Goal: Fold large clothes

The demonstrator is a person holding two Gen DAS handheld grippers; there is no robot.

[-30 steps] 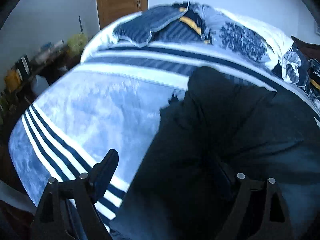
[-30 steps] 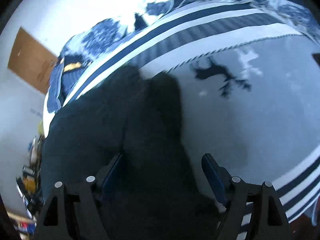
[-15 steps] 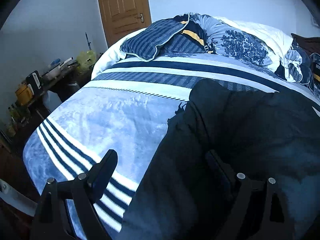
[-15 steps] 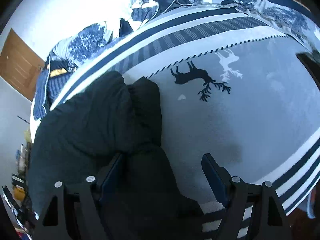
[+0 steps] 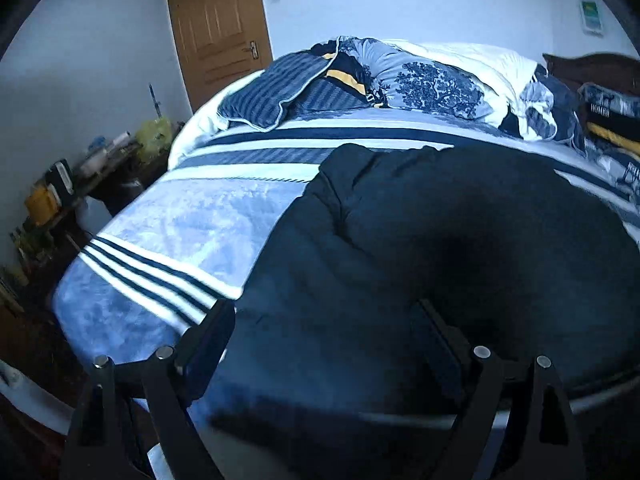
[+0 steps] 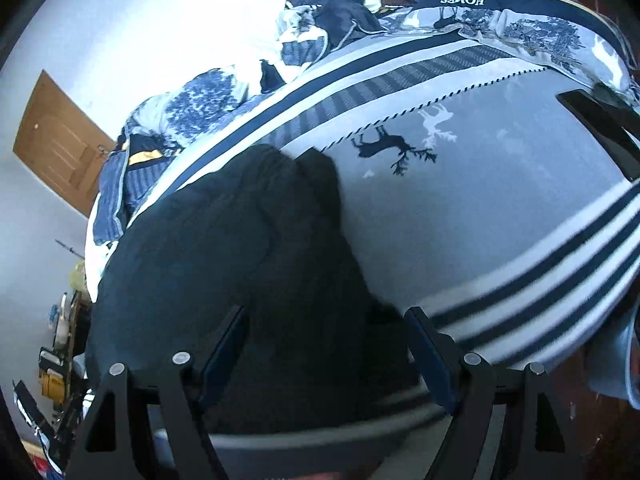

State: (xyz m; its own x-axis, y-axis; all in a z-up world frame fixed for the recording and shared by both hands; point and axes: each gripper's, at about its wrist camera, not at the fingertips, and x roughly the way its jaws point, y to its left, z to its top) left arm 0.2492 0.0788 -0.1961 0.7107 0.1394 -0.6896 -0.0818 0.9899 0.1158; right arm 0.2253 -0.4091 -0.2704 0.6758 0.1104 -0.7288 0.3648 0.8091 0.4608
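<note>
Both grippers are empty. Our left gripper (image 5: 320, 352) has its fingers (image 5: 212, 336) spread wide over the near left part of the dark, puffy padded garment (image 5: 440, 248), pads clear of the cloth. Our right gripper (image 6: 326, 344) is the same, fingers (image 6: 426, 344) well apart above the garment's (image 6: 224, 264) near right edge, nothing pinched.

The garment lies bunched on the bed's grey-and-white blanket with navy stripes and a deer print (image 6: 480, 208). It runs from the near bed edge up toward the pillows, looks partly folded, and is still lumpy.

Our read: we're between grabs, lining up the next fold. To do it well:
- bring both grippers down onto the near hem, one per corner, roughly level with each other
- bite the full padded thickness, not just the outer shell; it looks slippery and springy
- lift together, carry the hem toward the far lobes (image 6: 288, 172), lay it flat, then press out trapped air
- don't catch the blanket underneath

Farther off are rumpled blue-patterned pillows and quilts (image 5: 420, 84) at the head of the bed. Behind them is a brown wooden door (image 5: 220, 28).
</note>
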